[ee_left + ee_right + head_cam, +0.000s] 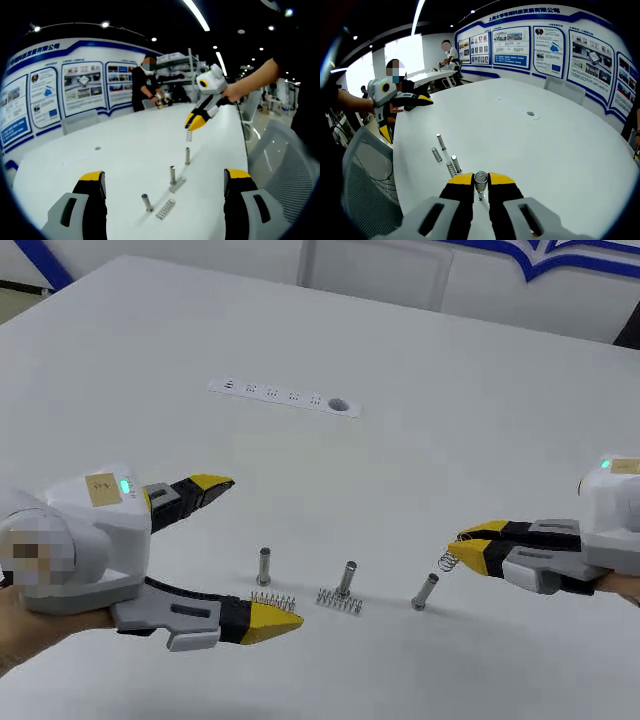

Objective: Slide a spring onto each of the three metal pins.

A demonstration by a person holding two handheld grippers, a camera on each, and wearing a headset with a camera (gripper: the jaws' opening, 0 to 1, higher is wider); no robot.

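Spring: pinched between tips of right gripper, jaws almost shut on it, hanging just above right pin, apart from it. In right gripper view, lined up with that pin's top. Left spring: flat on table, just in front of left pin. Middle spring: flat, at the base of middle pin. All 3 pins upright in a row, bare. Left gripper: jaws wide apart, holding nothing, low over table, left pin and left spring near its lower tip. Power strip: flush in table, well beyond pins. Person at far end of table, seen in left gripper view.
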